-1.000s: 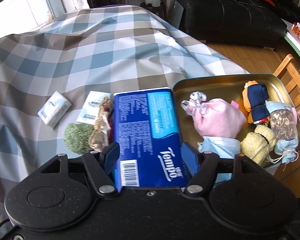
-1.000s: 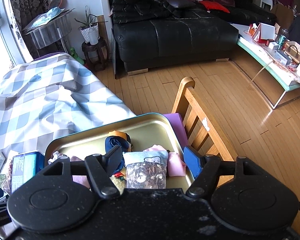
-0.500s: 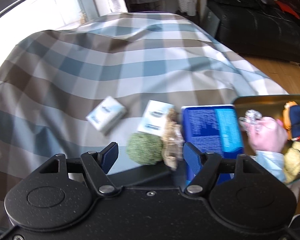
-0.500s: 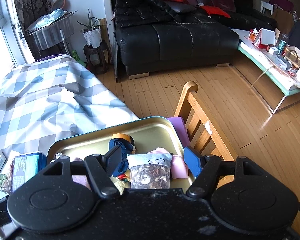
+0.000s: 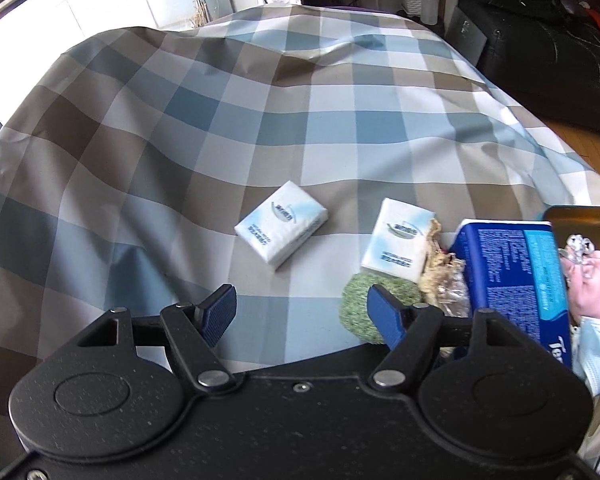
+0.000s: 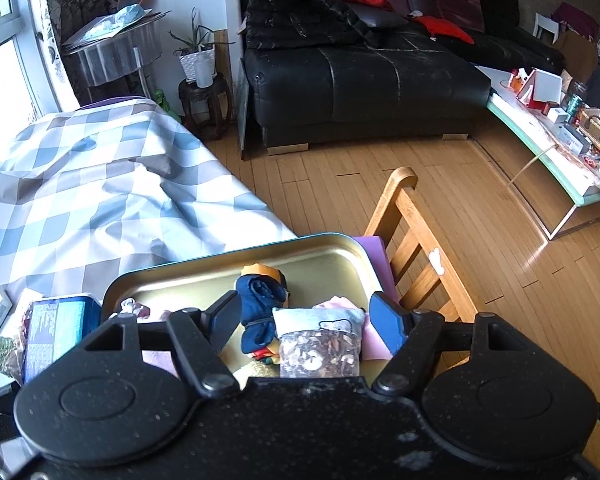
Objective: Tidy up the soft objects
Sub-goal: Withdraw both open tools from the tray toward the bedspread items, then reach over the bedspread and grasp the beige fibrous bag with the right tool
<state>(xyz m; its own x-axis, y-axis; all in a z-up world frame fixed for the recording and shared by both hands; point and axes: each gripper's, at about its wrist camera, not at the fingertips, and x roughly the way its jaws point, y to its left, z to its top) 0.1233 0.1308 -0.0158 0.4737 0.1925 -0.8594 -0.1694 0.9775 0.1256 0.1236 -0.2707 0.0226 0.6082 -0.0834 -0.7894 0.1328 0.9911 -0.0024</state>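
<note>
Our left claw (image 5: 302, 312) gapes wide, empty; a tissue pack (image 5: 281, 224) lies just ahead. Our right claw (image 6: 304, 320) hangs wide open, empty, over the tray (image 6: 220, 276) of soft objects.

Left gripper (image 5: 302, 312) hangs over the checked cloth (image 5: 260, 120), jaws spread, nothing between them. One white tissue pack (image 5: 281, 225) lies ahead. A second white pack (image 5: 398, 245) touches a green ball (image 5: 358, 308). Blue tissue package (image 5: 512, 276) lies beside the tray (image 5: 584, 220).
</note>
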